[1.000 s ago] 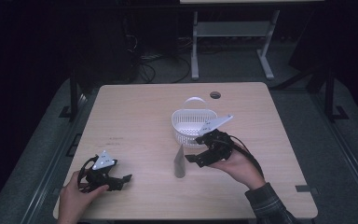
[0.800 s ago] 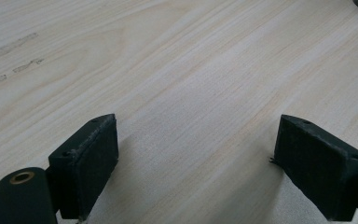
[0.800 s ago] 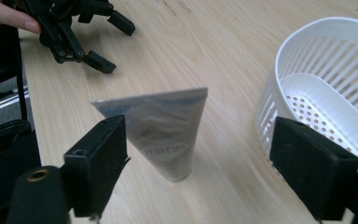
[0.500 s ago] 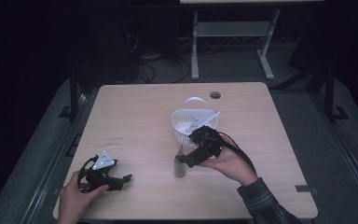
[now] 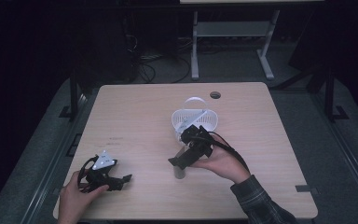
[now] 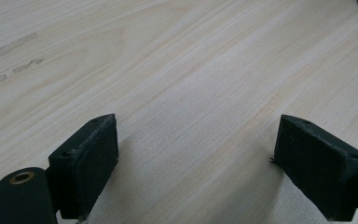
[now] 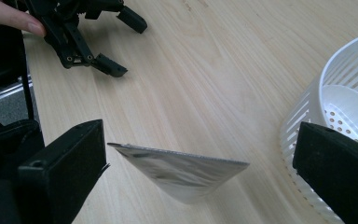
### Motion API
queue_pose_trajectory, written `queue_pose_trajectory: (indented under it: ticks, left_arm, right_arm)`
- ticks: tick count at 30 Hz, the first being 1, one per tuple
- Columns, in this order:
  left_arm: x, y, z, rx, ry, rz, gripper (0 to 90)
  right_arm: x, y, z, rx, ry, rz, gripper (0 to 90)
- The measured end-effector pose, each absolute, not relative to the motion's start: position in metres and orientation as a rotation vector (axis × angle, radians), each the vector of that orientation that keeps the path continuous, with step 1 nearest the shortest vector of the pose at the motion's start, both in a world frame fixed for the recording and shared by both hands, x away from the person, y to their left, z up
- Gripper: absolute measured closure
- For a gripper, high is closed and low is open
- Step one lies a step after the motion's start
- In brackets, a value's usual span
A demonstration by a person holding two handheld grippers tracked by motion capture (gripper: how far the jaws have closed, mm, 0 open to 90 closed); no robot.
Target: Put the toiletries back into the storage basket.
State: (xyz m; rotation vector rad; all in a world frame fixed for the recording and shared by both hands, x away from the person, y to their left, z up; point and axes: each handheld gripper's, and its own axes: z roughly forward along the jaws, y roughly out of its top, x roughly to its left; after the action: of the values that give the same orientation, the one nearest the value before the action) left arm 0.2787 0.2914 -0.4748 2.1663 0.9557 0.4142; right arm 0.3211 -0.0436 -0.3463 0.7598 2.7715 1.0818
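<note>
No writing can be read on the silvery pouch [image 7: 186, 175], which stands just in front of the white slotted basket [image 7: 328, 93]. The right gripper [image 5: 175, 162] has just been opening, its jaws wide either side of the pouch, seemingly clear of it. Well left of the basket, the left gripper [image 5: 123, 179] rests on the table [image 5: 135, 112], jaws apart.

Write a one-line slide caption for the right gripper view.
Open right tool straddling a silver pouch standing on the wooden table, white basket beside it.
</note>
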Motion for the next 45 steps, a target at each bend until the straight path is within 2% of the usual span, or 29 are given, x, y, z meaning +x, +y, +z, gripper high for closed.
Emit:
queue_pose_trajectory:
  ticks: [15,18,27,37,38,45]
  left_arm:
    - [0.279,0.291,-0.475,2.17,0.956,0.411,12.6]
    - [0.279,0.291,-0.475,2.17,0.956,0.411,12.6]
    - [0.279,0.291,-0.475,2.17,0.956,0.411,12.6]
    - [0.279,0.291,-0.475,2.17,0.956,0.411,12.5]
    - [0.279,0.291,-0.475,2.169,0.956,0.411,12.6]
    - [0.279,0.291,-0.475,2.167,0.957,0.411,12.6]
  right_arm:
    - [0.315,-0.037,-0.353,0.812,2.779,1.058,5.7]
    - [0.314,-0.037,-0.354,0.814,2.771,1.055,12.7]
    - [0.312,-0.036,-0.356,0.817,2.77,1.038,14.7]
    - [0.311,-0.035,-0.356,0.81,2.763,1.037,25.5]
    - [0.31,-0.035,-0.356,0.806,2.763,1.05,29.2]
    - [0.309,-0.035,-0.355,0.787,2.763,1.048,30.0]
